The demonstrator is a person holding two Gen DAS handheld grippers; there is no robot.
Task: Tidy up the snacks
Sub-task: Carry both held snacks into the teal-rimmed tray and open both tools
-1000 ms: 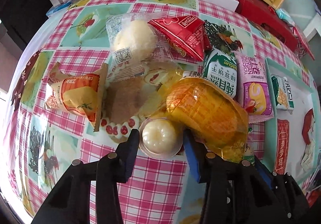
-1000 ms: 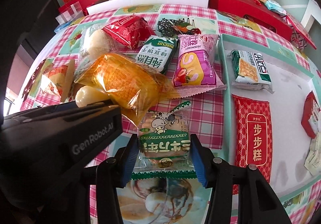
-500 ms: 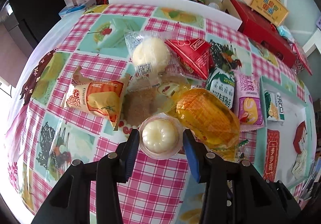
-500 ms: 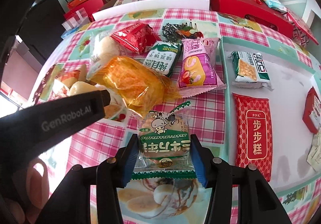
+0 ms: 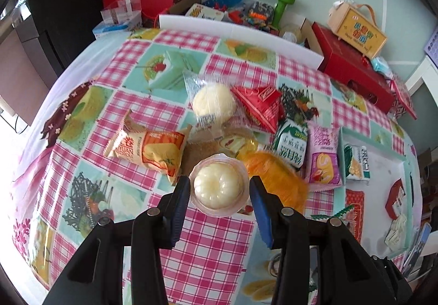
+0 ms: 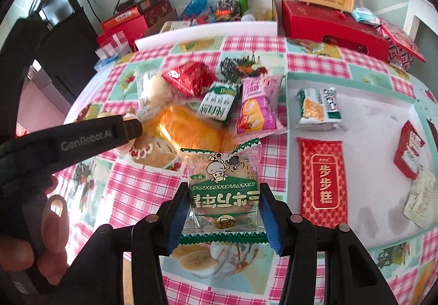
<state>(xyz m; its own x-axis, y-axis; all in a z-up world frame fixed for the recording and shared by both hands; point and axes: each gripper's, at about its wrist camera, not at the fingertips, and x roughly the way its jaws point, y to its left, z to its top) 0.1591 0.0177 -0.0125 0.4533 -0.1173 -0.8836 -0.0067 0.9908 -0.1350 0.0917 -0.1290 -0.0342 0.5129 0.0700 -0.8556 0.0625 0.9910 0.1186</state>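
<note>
Snacks litter the checked tablecloth; left tool clamps a jelly cup, right tool a green packet.

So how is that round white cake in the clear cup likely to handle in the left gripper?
The clear cup looks thin, so it probably flexes under a hard squeeze. Its round wall meets the left gripper along narrow lines, so it may slip or rotate. The cake inside looks soft, likely light and easily dented.

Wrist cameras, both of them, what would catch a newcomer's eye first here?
Each gripper is closed on a snack: the left gripper holds a pale round cake in a clear cup, the right gripper a green-and-white biscuit packet. Behind them a pile of snack packets crowds the pink checked tablecloth, beside a tray.
</note>
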